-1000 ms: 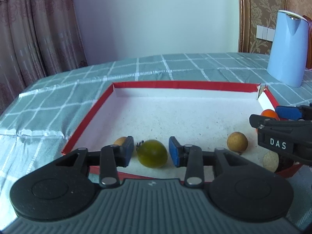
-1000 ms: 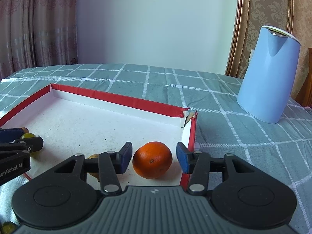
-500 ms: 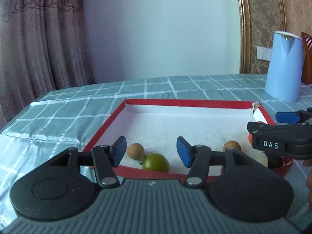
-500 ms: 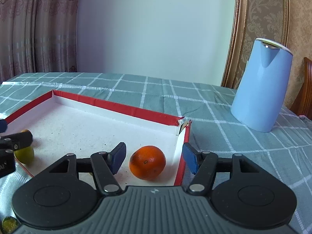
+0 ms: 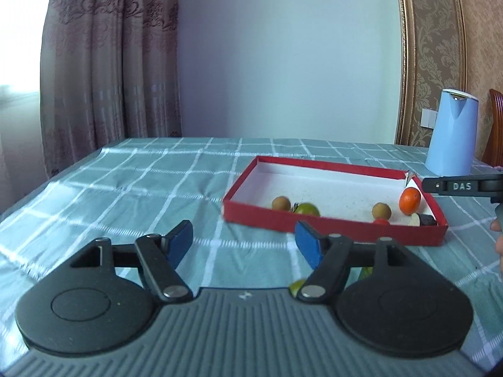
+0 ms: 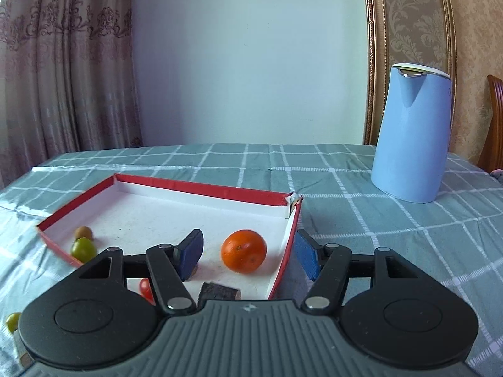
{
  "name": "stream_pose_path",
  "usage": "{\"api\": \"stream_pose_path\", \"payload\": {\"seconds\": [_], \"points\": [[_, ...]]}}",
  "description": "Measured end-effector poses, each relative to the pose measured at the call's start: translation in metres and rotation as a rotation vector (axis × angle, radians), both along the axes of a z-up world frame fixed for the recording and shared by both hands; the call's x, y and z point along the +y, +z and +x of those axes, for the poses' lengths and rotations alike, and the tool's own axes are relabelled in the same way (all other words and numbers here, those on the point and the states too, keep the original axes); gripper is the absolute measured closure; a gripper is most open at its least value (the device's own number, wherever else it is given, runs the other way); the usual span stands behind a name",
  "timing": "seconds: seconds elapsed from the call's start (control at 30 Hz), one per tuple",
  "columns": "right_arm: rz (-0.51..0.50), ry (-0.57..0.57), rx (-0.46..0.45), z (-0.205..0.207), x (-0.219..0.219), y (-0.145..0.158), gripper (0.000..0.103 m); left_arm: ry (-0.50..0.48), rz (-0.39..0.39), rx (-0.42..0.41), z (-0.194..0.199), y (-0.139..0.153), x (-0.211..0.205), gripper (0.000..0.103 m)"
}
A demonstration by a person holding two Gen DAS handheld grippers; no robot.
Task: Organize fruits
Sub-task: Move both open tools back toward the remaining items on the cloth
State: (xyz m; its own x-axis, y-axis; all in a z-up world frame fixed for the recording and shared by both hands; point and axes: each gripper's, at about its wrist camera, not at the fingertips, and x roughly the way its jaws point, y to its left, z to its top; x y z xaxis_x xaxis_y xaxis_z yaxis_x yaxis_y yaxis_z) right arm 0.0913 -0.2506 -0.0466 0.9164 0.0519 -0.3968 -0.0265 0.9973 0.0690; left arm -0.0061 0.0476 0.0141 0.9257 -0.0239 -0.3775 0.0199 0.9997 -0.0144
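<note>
A shallow red box (image 5: pixel 333 229) with a white floor lies on the checked tablecloth; it also shows in the right wrist view (image 6: pixel 201 188). Inside lie an orange (image 6: pixel 243 251), a green fruit (image 5: pixel 306 210), two brown round fruits (image 5: pixel 280 203) (image 5: pixel 381 210), a small red fruit (image 5: pixel 381 221) and a dark piece (image 6: pixel 220 291). My left gripper (image 5: pixel 243 245) is open and empty, above the cloth in front of the box. My right gripper (image 6: pixel 248 253) is open and empty, behind the orange at the box's right wall.
A light blue kettle (image 6: pixel 411 135) stands on the table at the back right. Small green fruits lie on the cloth outside the box (image 5: pixel 297 286) (image 6: pixel 12 320). Curtains hang at the left, a wall stands behind, and a wooden chair (image 6: pixel 495 125) is at the far right.
Both grippers have opened wider, let go and pulled back and up from the box. The green fruit and the orange stay on the box floor.
</note>
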Motion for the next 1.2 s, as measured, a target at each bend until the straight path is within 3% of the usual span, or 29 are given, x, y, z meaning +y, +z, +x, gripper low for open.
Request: {"api": "stream_pose_path", "payload": {"seconds": [0.13,0.3,0.5,0.7,0.8,0.87,1.2], "points": [[0.023,0.066,-0.001,-0.024,0.0,-0.008,0.034,-0.029,0.004,0.03,-0.01,-0.009,0.001,0.032],[0.039,0.139,0.025,-0.045,0.0,-0.021,0.034,-0.07,0.083,0.003,-0.022,-0.014,-0.017,0.026],[0.051,0.153,0.037,-0.046,-0.002,-0.023,0.033,-0.141,0.108,-0.001,-0.032,-0.015,-0.035,0.026],[0.027,0.159,0.043,-0.046,0.003,-0.024,0.033,-0.226,0.236,-0.005,-0.033,-0.03,-0.065,0.026],[0.027,0.157,0.045,-0.045,0.002,-0.024,0.033,-0.265,0.205,0.031,-0.029,-0.035,-0.066,0.035],[0.027,0.157,0.047,-0.045,0.002,-0.025,0.033,-0.286,0.189,0.036,-0.029,-0.037,-0.065,0.035],[0.029,0.162,0.051,-0.046,0.002,-0.025,0.033,-0.365,0.244,0.087,-0.022,-0.045,-0.08,0.039]]}}
